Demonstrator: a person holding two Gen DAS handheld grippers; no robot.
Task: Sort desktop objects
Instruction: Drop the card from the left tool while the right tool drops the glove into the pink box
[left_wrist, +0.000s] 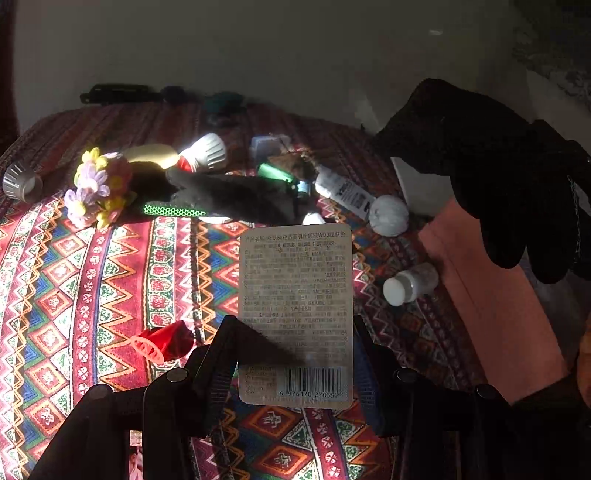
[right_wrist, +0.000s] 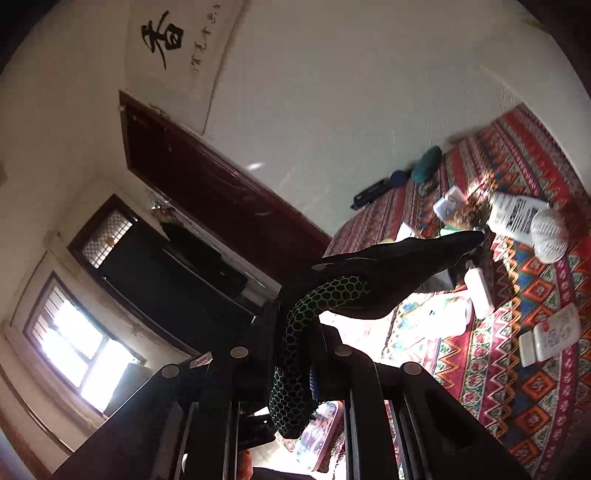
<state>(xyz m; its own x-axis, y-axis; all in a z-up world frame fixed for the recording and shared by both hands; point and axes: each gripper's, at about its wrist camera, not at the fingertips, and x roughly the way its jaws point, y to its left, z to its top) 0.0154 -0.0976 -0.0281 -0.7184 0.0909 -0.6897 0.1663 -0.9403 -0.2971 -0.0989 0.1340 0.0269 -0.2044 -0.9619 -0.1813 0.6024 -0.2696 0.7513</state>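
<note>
Clutter covers a patterned cloth (left_wrist: 92, 258) in the left wrist view. From the left: a ribbed silver cap (left_wrist: 20, 181) at the cloth's edge, a knitted flower bunch (left_wrist: 98, 186), a gold lid (left_wrist: 151, 157) and a red-and-white bottle (left_wrist: 203, 153) behind it. A red cup (left_wrist: 162, 341) lies on its side just left of the left gripper (left_wrist: 293, 354), whose fingers are closed on the lower edges of a printed card (left_wrist: 295, 295), barcode at the bottom, held upright above the cloth. Behind the card lies a black glove with a green honeycomb band (left_wrist: 173, 211), then a white tube (left_wrist: 343, 192) touching a white ball (left_wrist: 388, 214). A small white-capped jar (left_wrist: 408, 282) lies beside an orange cloth (left_wrist: 491, 295). A second black glove (left_wrist: 498, 177) hangs at the right.

In the right wrist view, tilted toward a wall and window, the right gripper (right_wrist: 295, 343) grips that glove (right_wrist: 369, 280) by its green-meshed cuff, fingers pointing toward the table.
</note>
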